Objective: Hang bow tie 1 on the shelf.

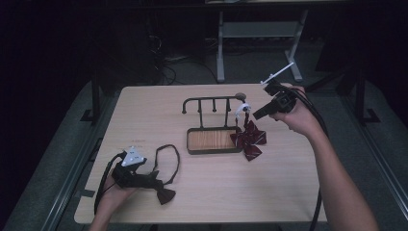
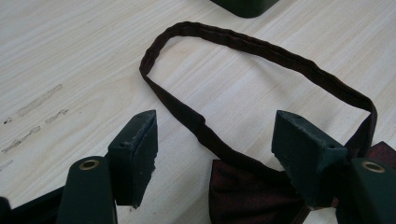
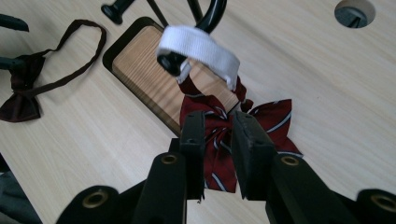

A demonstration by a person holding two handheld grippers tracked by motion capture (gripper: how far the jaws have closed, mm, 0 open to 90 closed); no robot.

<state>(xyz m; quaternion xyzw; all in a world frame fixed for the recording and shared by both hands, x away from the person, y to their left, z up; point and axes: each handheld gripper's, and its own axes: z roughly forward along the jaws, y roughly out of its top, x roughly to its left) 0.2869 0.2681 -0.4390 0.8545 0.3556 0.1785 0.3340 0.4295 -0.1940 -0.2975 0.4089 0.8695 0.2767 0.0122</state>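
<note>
Right gripper [image 3: 219, 140] sits over the red striped bow tie [image 3: 275, 123], jaws a narrow gap apart with the knot between them; pads look just off the fabric, so released, not clamping. The tie's white elastic neck band [image 3: 201, 49] is looped over an end hook of the black metal rack [image 1: 211, 100], and the bow hangs down to the tabletop at the right end of the rack's wood-inlaid base tray [image 1: 211, 140]. In the high view the right gripper [image 1: 260, 111] comes in from the right, just above the bow. Left gripper [image 2: 215, 140] rests low on the light wood table [image 1: 288, 183], jaws wide apart, gripping nothing; the dark maroon bow tie [image 2: 247, 191] lies between and just ahead of them, its thin strap [image 2: 261, 46] curving in a loop across the table beyond. No readable brands, labels or writing anywhere.
</note>
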